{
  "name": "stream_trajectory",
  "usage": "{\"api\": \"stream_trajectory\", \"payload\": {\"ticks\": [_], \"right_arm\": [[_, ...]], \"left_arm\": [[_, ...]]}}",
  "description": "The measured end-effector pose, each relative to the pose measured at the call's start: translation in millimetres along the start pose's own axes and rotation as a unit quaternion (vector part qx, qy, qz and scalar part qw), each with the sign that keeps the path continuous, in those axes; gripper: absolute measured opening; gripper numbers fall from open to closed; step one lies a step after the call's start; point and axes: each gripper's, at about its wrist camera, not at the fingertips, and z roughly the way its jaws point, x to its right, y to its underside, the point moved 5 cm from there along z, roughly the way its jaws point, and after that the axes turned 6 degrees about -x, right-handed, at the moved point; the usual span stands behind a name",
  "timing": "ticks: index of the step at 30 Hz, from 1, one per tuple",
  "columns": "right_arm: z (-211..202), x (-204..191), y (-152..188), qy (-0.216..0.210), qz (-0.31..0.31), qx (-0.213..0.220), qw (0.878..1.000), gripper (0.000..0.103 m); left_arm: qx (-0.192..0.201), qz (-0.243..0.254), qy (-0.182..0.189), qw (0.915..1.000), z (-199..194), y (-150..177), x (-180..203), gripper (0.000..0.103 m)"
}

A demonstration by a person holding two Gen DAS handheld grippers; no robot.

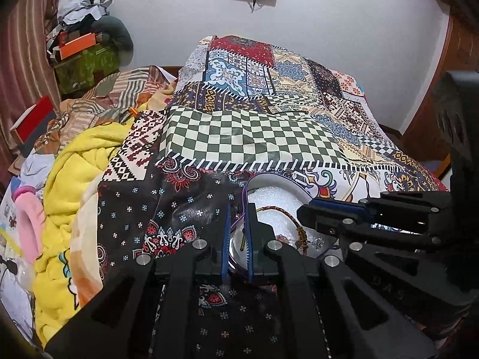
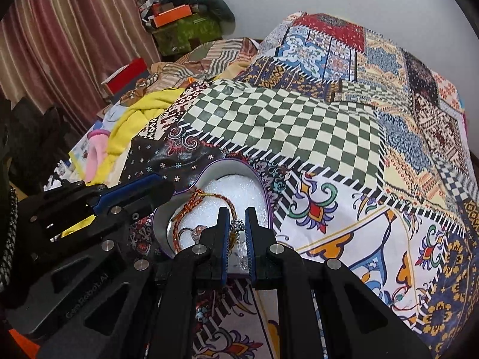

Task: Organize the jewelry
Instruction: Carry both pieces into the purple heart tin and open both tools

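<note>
A heart-shaped tin box [image 2: 230, 165] with a purple rim and white foam lining lies on the patchwork bedspread. A red-orange braided bracelet [image 2: 216, 198] and a small ring [image 2: 198, 231] lie inside it. My right gripper [image 2: 236, 217] hovers over the box's near half, shut on a silver ring [image 2: 236, 225] held between its fingertips. My left gripper [image 1: 238, 209] straddles the box's left wall, shut on the purple rim [image 1: 243, 193]. In the left wrist view the bracelet [image 1: 278, 209] crosses the foam, and the right gripper [image 1: 304, 213] reaches in from the right.
The patchwork bedspread [image 2: 299, 119] covers the bed beyond and to the right of the box. To the left lie a yellow blanket [image 1: 74, 161], a pink object [image 1: 28, 218] and piled boxes [image 1: 77, 48] by the curtain [image 2: 60, 45].
</note>
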Motion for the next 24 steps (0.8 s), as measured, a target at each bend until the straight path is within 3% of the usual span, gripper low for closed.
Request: {"api": "stream_trajectory", "payload": {"ticks": [3, 7, 13, 24], "right_arm": [[-4, 3, 0, -0.013, 0.010, -0.007, 1.000, 0.012], [-21, 4, -1, -0.010, 0.010, 0.006, 1.000, 0.014], [-55, 10, -5, 0.000, 0.024, 0.043, 0.999, 0.033], [-120, 43, 11, 0.051, 0.049, 0.099, 0.993, 0.034]], "left_arm": [[0.001, -0.005, 0.002, 1.0000, -5, 0, -1, 0.012], [0.017, -0.009, -0.004, 0.9998, -20, -3, -4, 0.030], [0.041, -0.012, -0.007, 0.9990, -49, -10, -4, 0.034], [0.066, 0.013, -0.002, 0.9977, -84, -10, 21, 0.042]]}}
